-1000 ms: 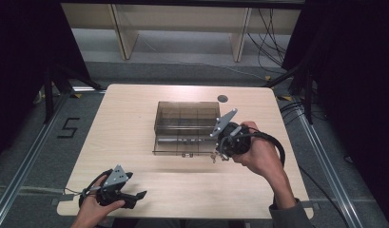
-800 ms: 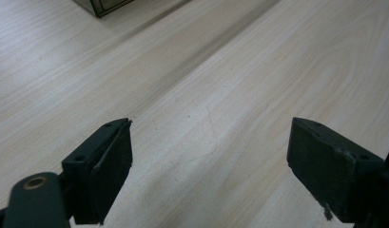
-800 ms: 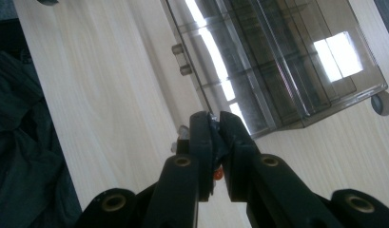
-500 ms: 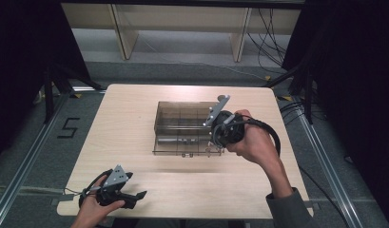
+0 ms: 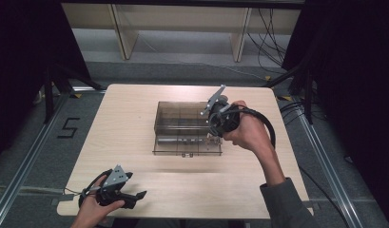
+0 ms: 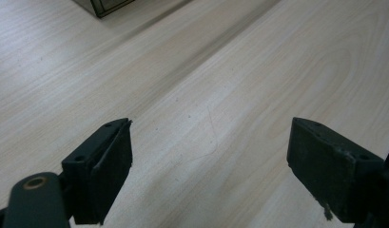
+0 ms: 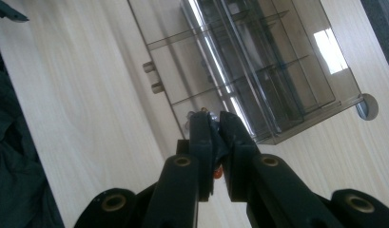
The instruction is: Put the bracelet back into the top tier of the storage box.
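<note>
Right tool (image 7: pixel 215 124): jaws nearly together, pinching a small dark item (image 7: pixel 216 142) too hidden to name, above the box's near right corner.
Compartment box (image 5: pixel 182 124): clear smoky plastic, mid-worktop (image 5: pixel 135 109).
Left tool (image 6: pixel 209 156): jaws wide, nothing between them, low over the near left corner.
Round disc (image 7: pixel 368 107): just beyond the box.
</note>
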A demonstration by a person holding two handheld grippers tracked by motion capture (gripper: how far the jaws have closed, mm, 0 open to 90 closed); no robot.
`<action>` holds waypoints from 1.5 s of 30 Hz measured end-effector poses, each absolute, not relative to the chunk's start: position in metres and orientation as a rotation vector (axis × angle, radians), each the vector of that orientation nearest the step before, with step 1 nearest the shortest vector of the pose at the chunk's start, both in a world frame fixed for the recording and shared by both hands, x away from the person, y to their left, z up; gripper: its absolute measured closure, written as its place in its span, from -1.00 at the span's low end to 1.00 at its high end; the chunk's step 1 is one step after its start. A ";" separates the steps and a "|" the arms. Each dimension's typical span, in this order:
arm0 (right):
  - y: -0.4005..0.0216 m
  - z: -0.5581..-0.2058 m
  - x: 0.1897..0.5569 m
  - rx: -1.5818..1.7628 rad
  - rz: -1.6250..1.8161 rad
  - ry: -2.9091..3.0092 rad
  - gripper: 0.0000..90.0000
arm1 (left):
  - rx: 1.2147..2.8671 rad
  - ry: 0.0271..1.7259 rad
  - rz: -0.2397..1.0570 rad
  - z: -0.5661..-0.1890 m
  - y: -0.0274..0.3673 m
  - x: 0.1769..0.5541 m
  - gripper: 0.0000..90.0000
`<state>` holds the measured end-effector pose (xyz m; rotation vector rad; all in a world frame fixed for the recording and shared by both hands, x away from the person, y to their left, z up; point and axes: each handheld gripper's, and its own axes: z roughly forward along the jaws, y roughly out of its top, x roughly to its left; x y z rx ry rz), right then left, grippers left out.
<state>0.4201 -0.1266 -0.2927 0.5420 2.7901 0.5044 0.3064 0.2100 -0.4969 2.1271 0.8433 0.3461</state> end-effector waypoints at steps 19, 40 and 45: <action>-0.118 -0.338 0.451 0.637 0.451 2.865 0.89 | 2.122 0.861 0.333 -0.497 0.210 0.305 -0.66; -0.118 -0.389 0.465 0.685 0.352 2.945 0.88 | 2.126 0.855 0.343 -0.497 0.210 0.306 -0.66; -0.119 -0.394 0.467 0.700 0.347 2.934 0.73 | 2.124 0.860 0.341 -0.497 0.210 0.305 -0.66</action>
